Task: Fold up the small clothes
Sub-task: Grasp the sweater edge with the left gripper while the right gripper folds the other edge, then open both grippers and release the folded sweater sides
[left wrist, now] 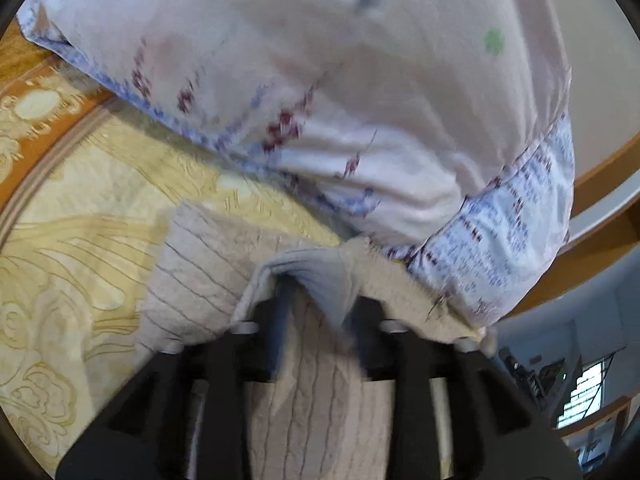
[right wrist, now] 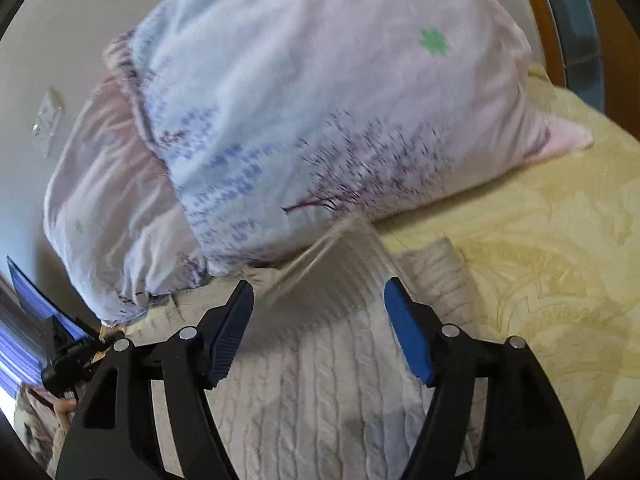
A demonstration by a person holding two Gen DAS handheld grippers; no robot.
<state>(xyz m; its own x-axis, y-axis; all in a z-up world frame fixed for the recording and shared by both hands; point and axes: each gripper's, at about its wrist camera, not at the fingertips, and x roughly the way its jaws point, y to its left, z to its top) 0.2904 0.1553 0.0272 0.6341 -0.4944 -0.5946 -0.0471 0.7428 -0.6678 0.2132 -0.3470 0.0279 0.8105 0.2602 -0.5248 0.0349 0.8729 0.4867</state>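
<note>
A beige cable-knit garment [left wrist: 200, 276] lies on the yellow patterned bedspread [left wrist: 80, 240]. My left gripper [left wrist: 316, 300] is shut on a raised fold of the knit garment; a pale grey fold of it drapes over the fingertips. In the right wrist view the same knit garment [right wrist: 312, 392] lies flat below my right gripper [right wrist: 320, 320], which is open and empty just above it. A blurred flap of the garment [right wrist: 320, 256] hangs in the air ahead of the right fingers.
A big pink and blue floral pillow [left wrist: 320, 100] [right wrist: 300, 132] lies right behind the garment. The orange border of the bedspread [left wrist: 40, 136] is at the left. A wooden bed frame [left wrist: 600, 208] and a wall lie beyond.
</note>
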